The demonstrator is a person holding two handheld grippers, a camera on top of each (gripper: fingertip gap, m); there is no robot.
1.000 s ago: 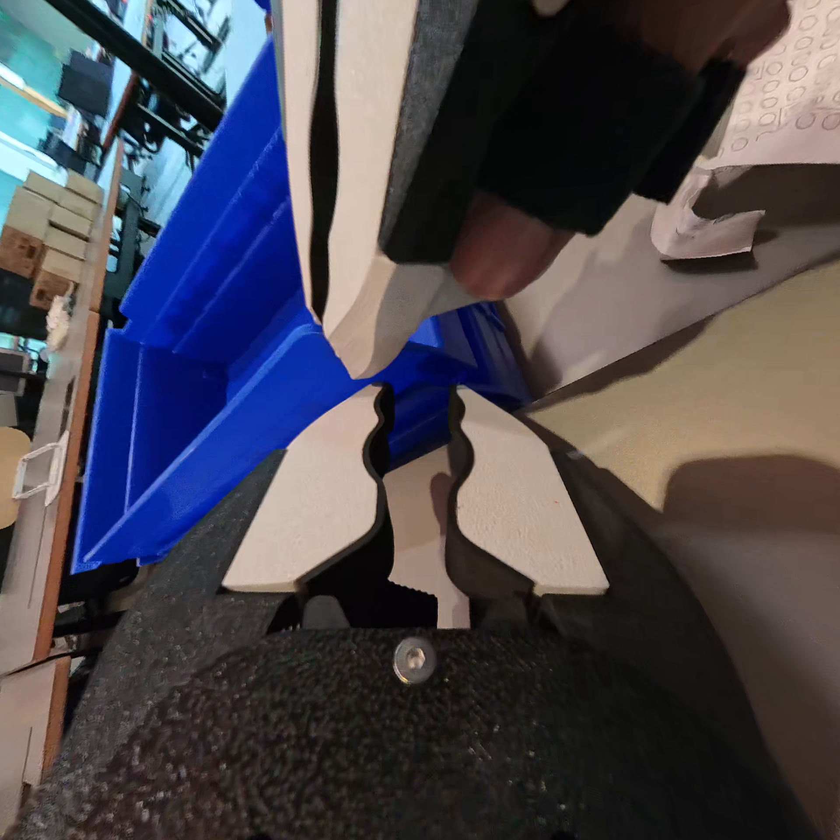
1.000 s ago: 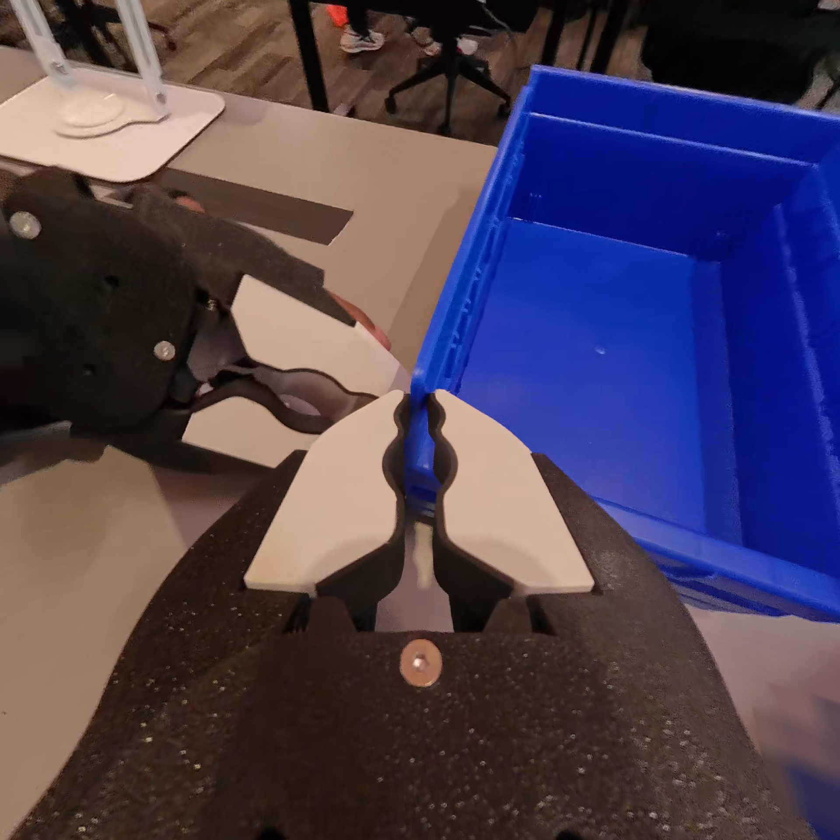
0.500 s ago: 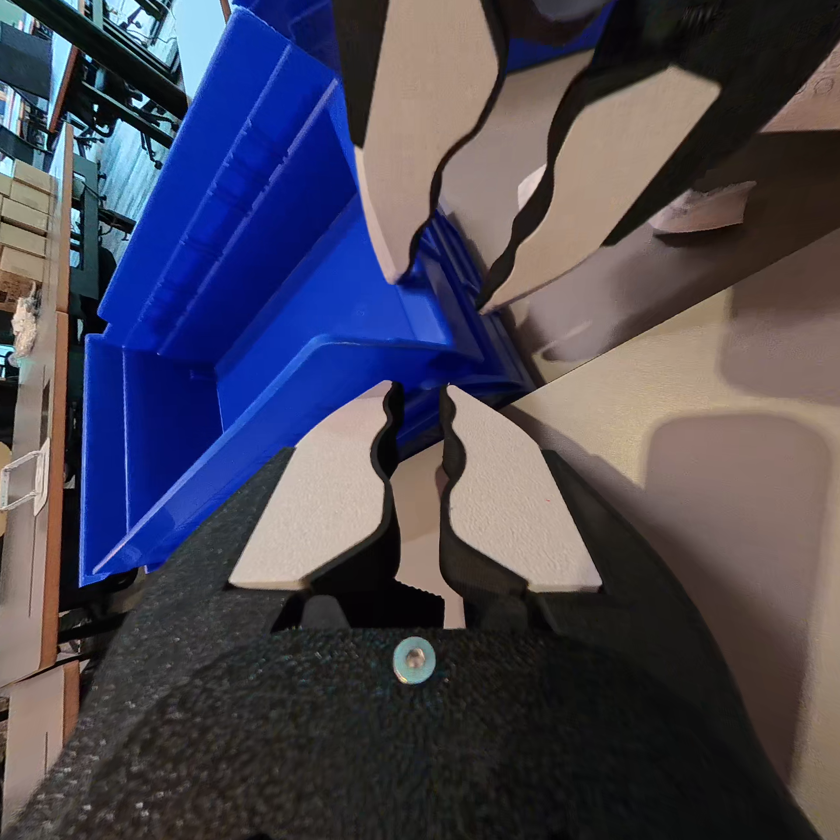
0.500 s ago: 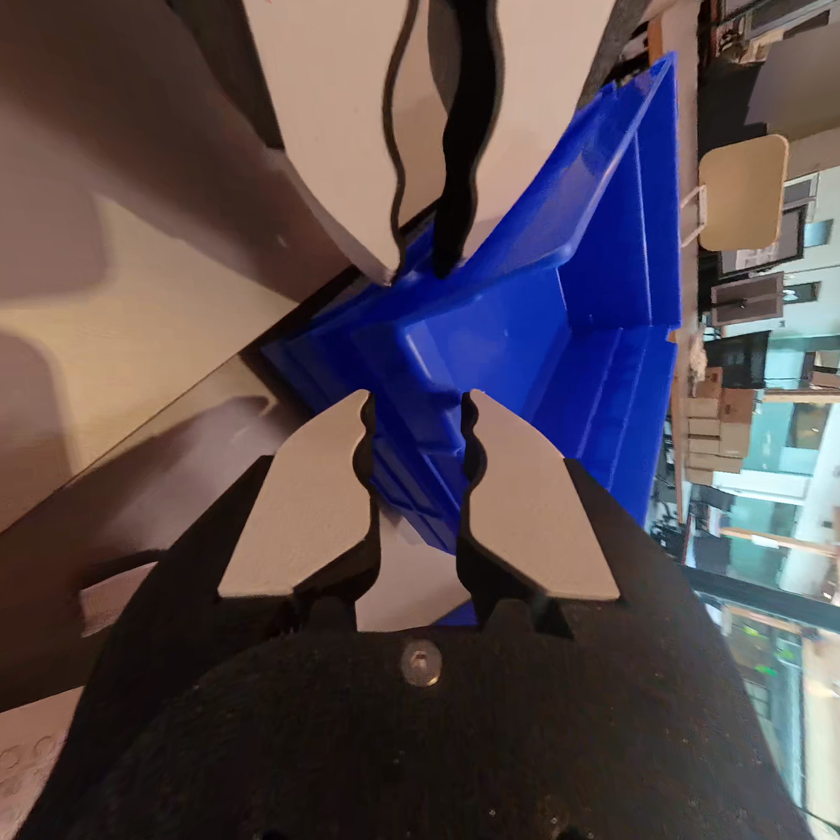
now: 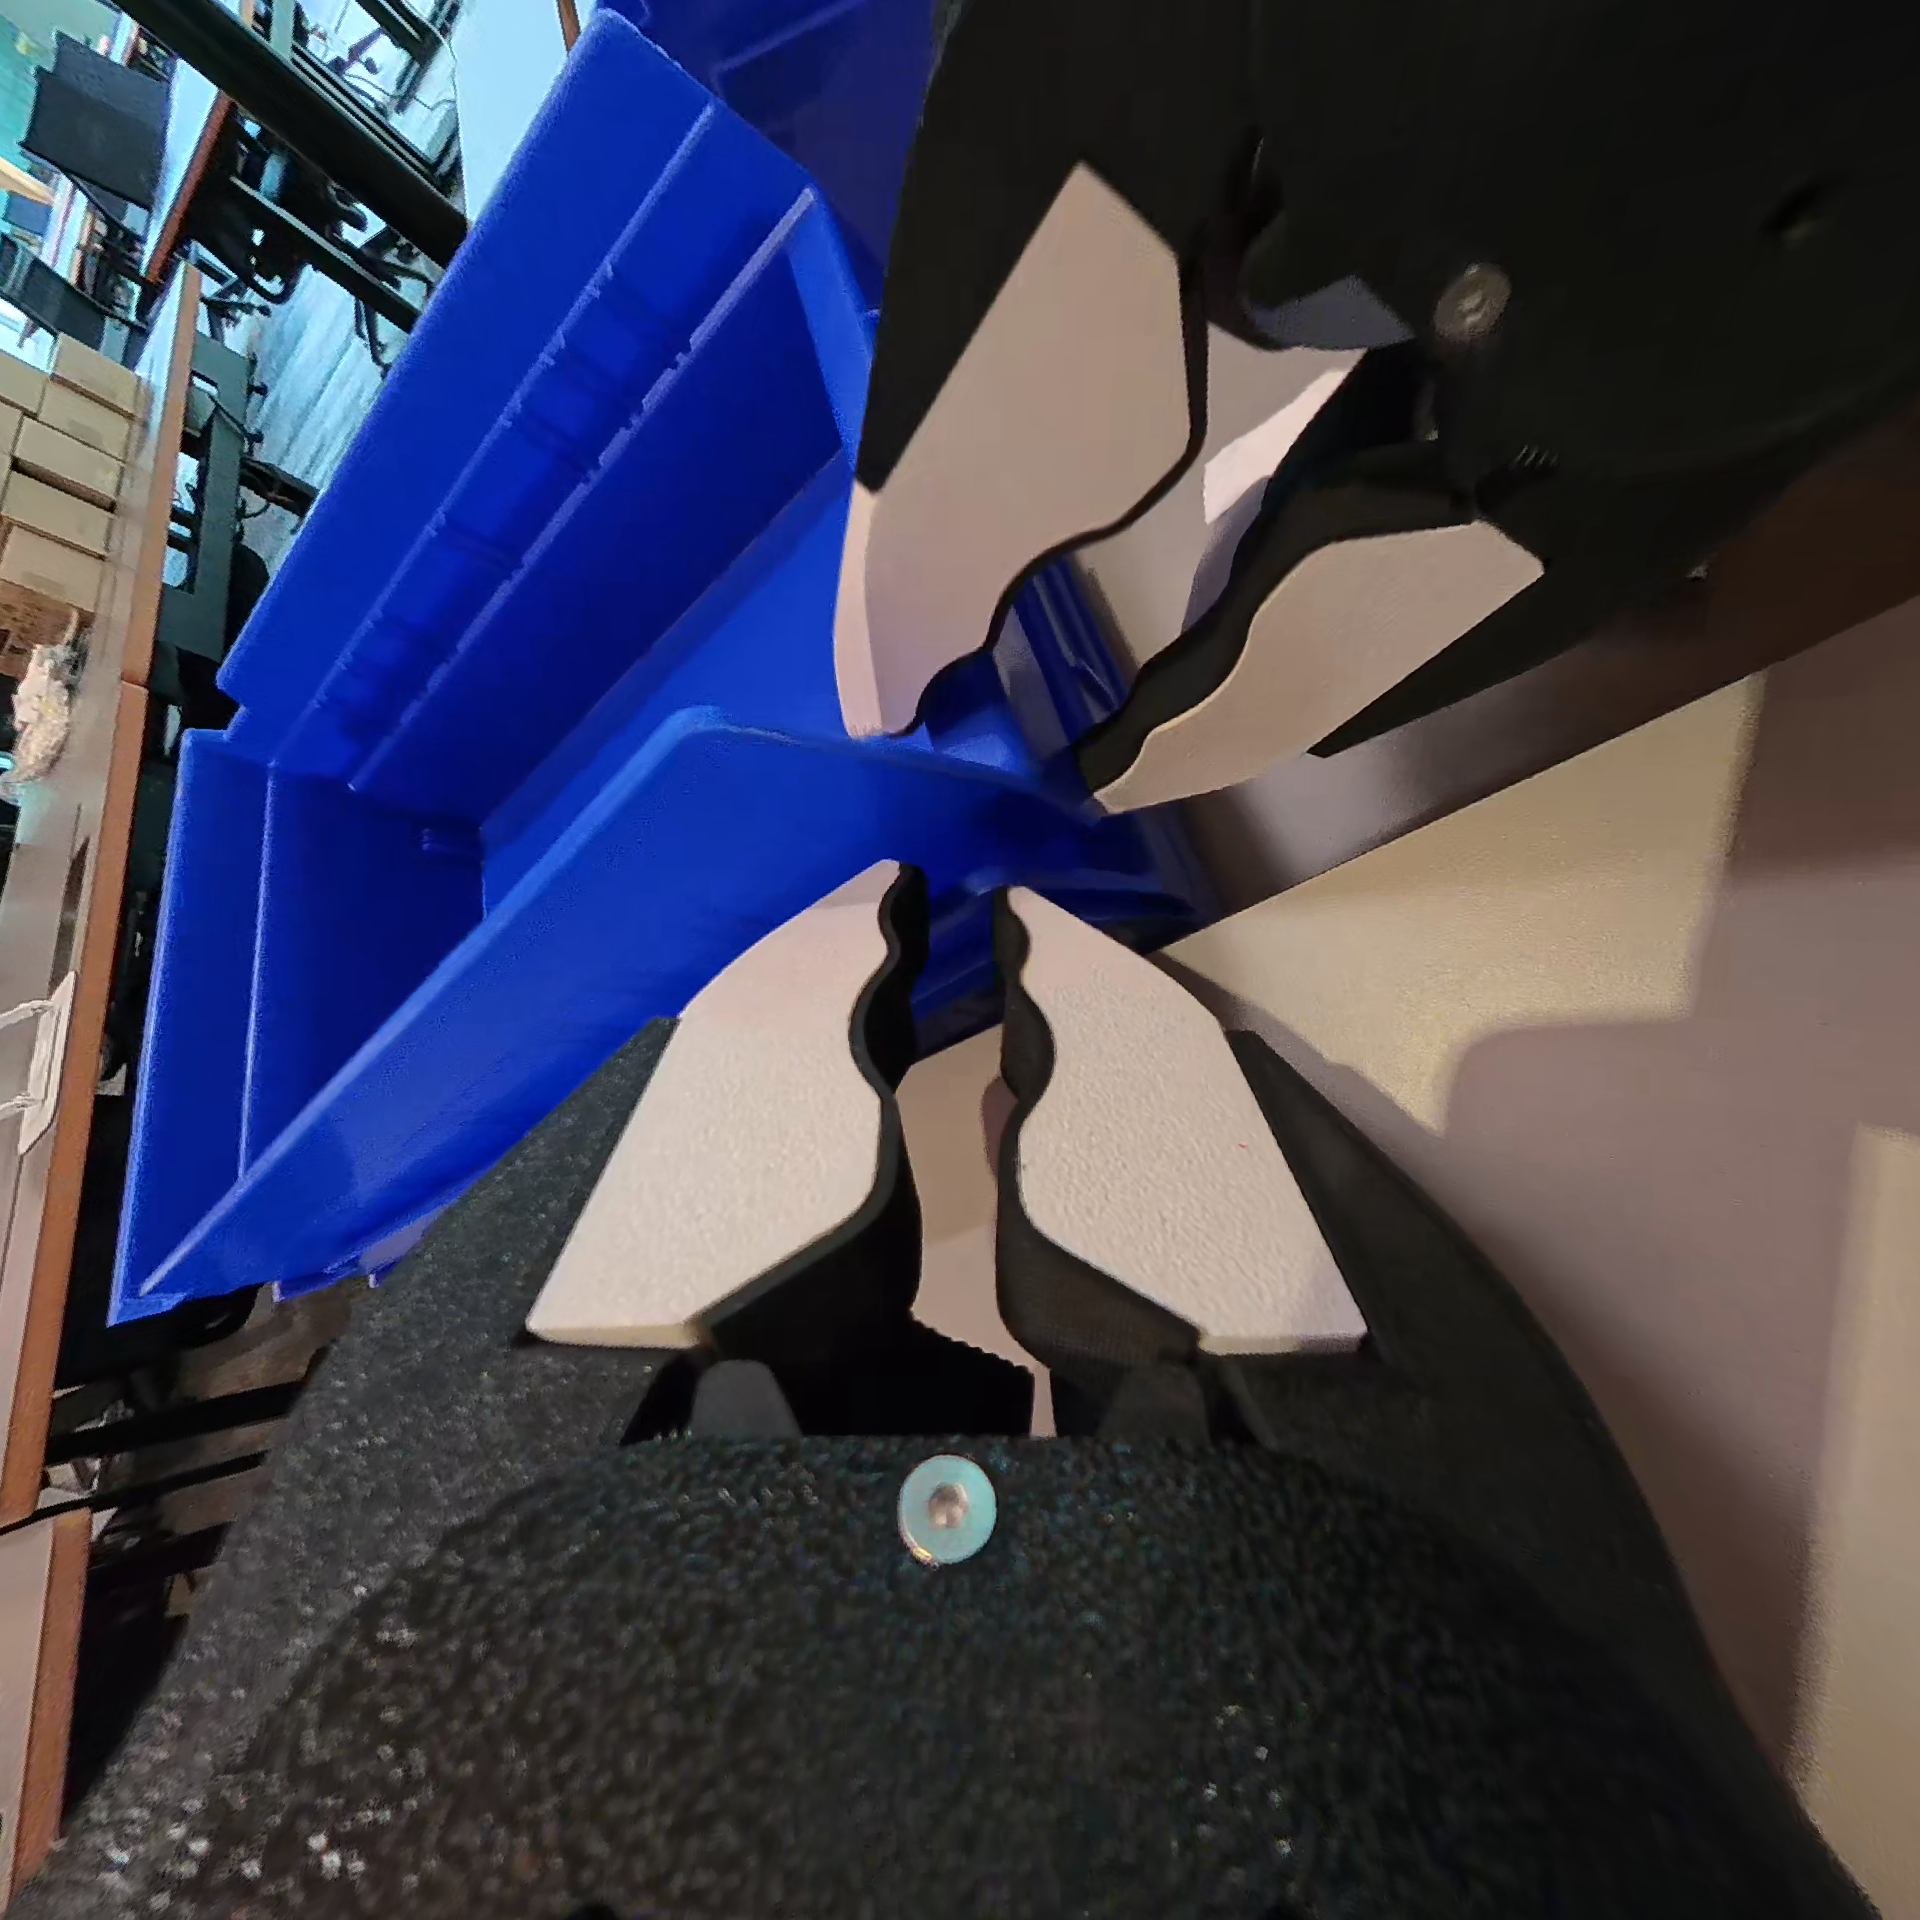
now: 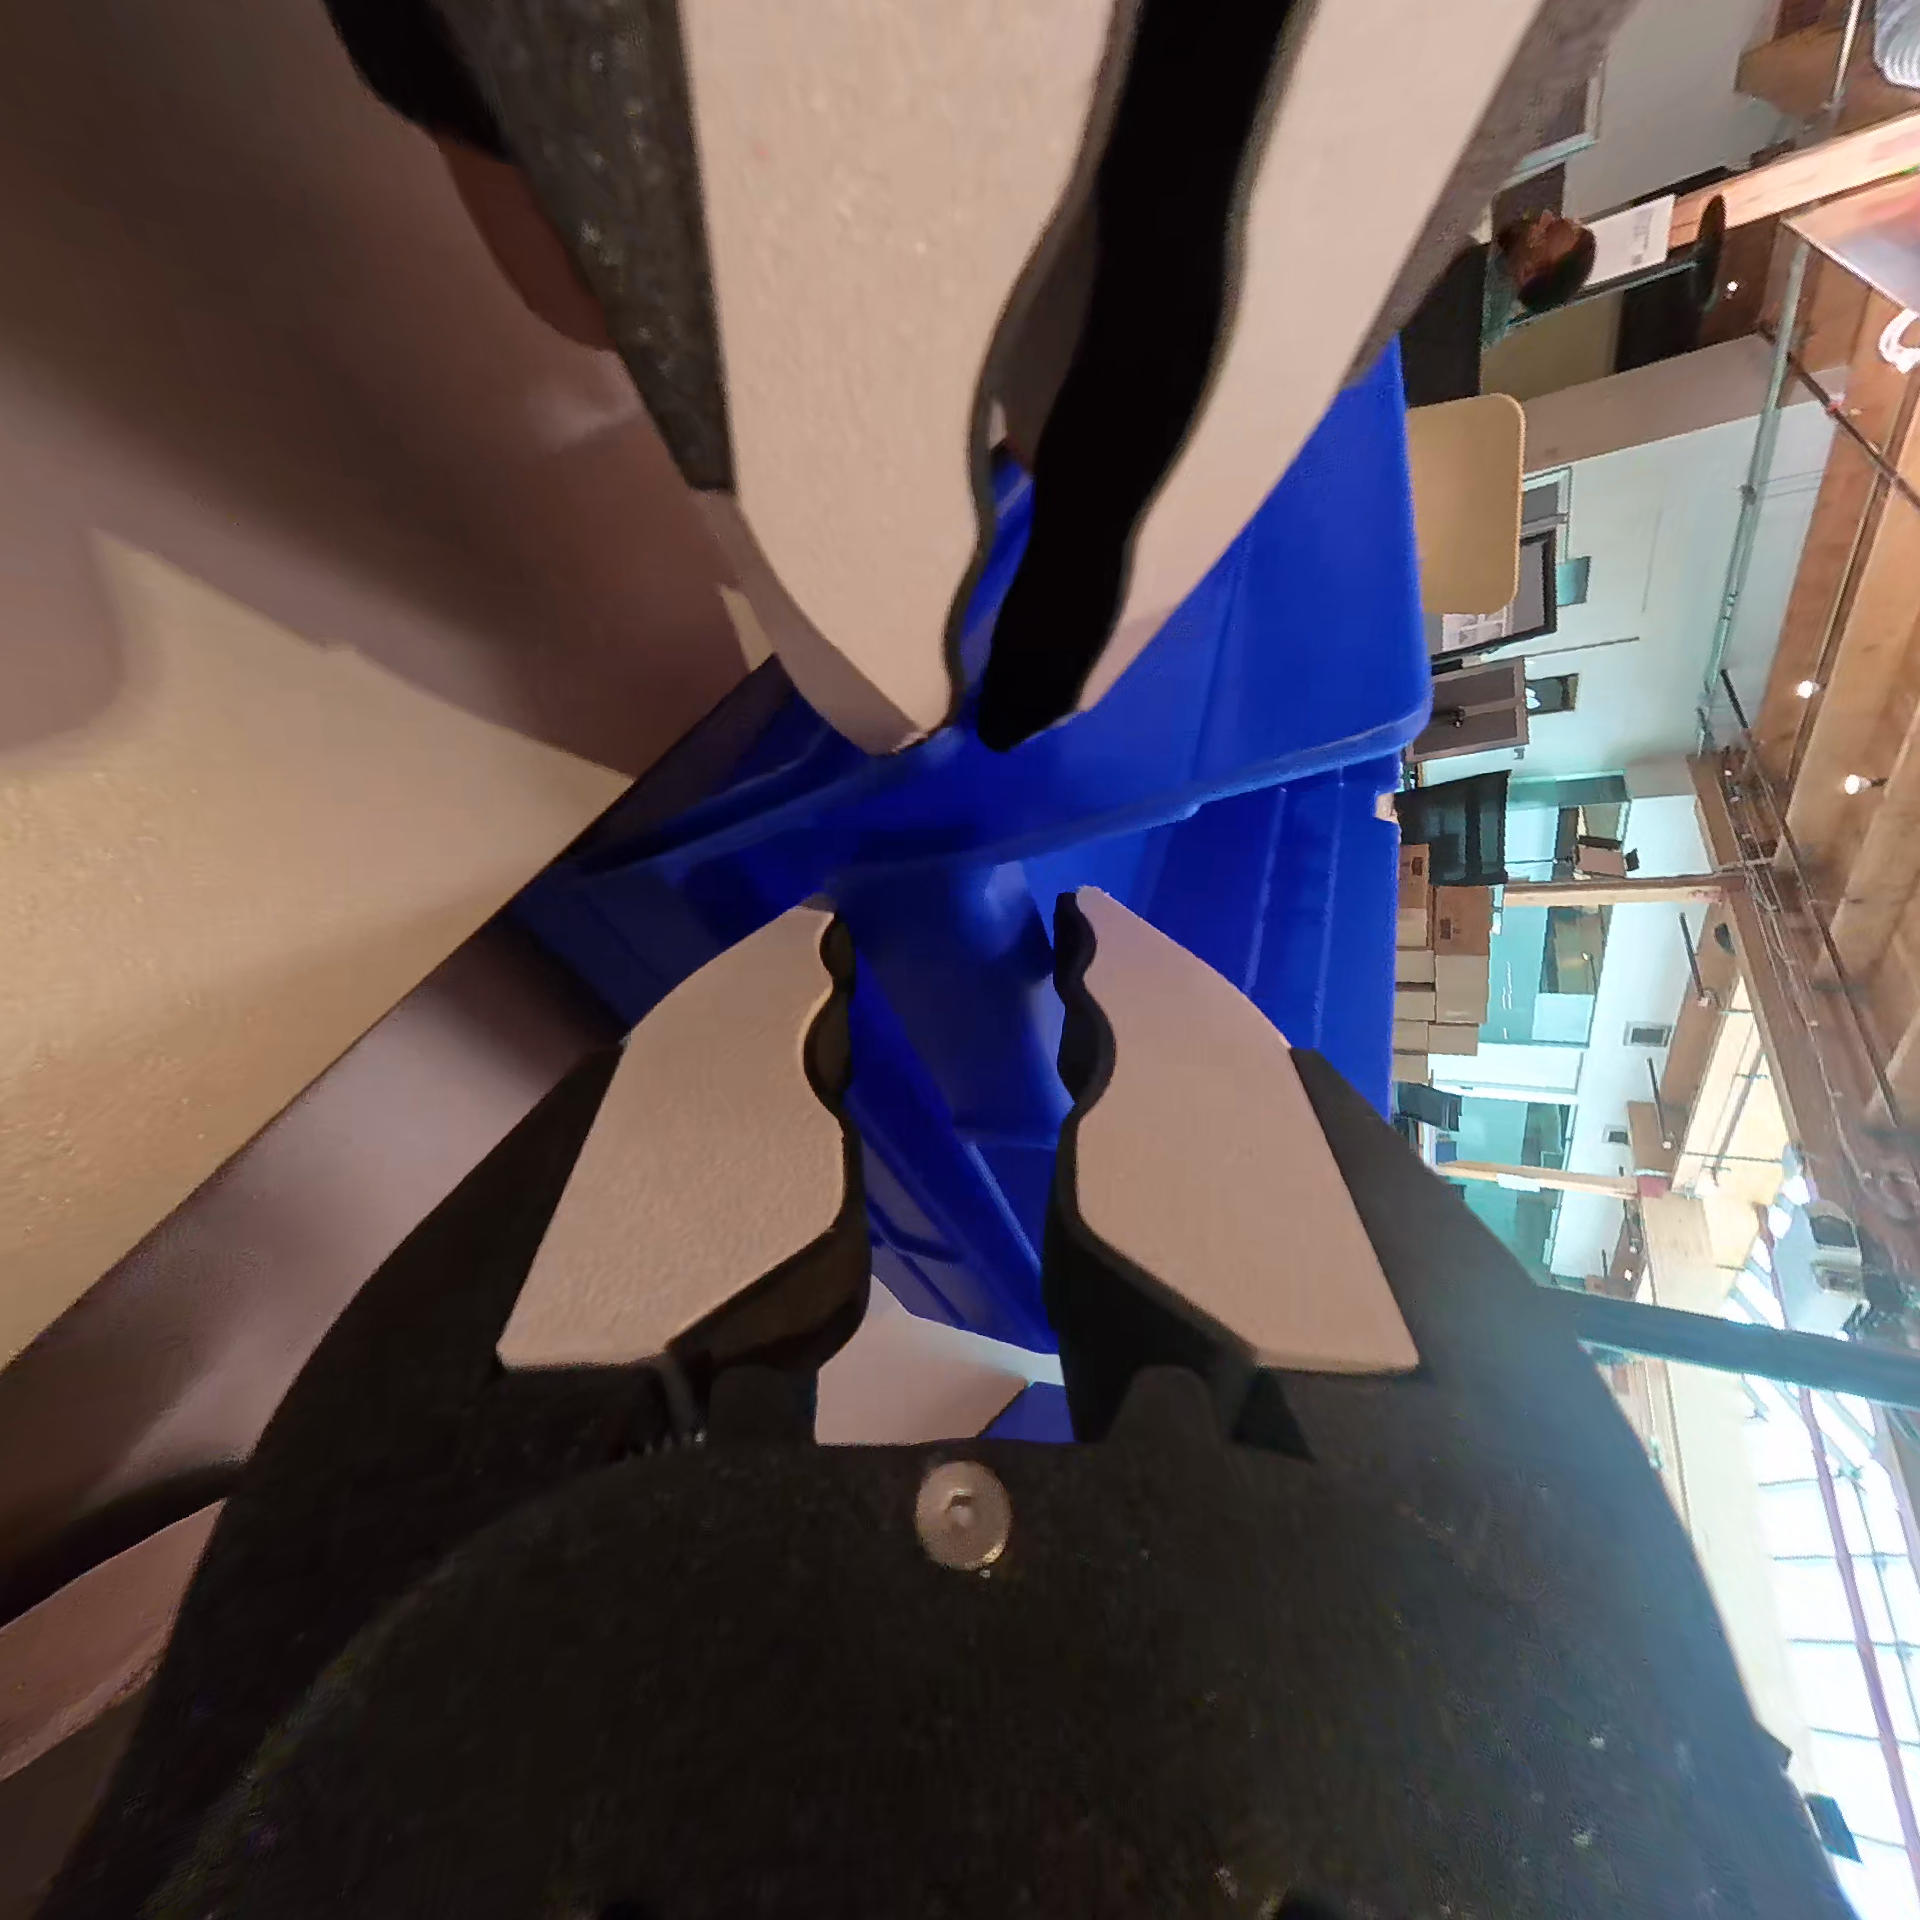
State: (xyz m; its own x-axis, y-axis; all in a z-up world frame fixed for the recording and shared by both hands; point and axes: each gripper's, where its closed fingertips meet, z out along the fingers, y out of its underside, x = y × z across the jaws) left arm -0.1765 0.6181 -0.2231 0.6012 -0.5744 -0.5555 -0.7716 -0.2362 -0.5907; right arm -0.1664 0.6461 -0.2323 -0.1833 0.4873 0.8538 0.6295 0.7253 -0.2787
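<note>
Now, left claw (image 5: 951, 894): nearly closed, pinching the rim corner of the blue bin (image 5: 540, 582).
Right claw (image 6: 951, 914): wide open, straddling the same corner from 12 o'clock; I cannot tell whether its pads press.
Risk, slip: my pinch is narrow and on the rim's tip, so a pull could shed it.
Risk, clash: both claws crowd one corner and could knock together.
Bin place: on the beige table (image 5: 1455, 987), spreading toward 10 o'clock.
Bin look: bright blue plastic, ribbed walls, thick rim, nothing visible inside.
Beyond: cardboard boxes (image 5: 62, 447) at 9 o'clock.
</note>
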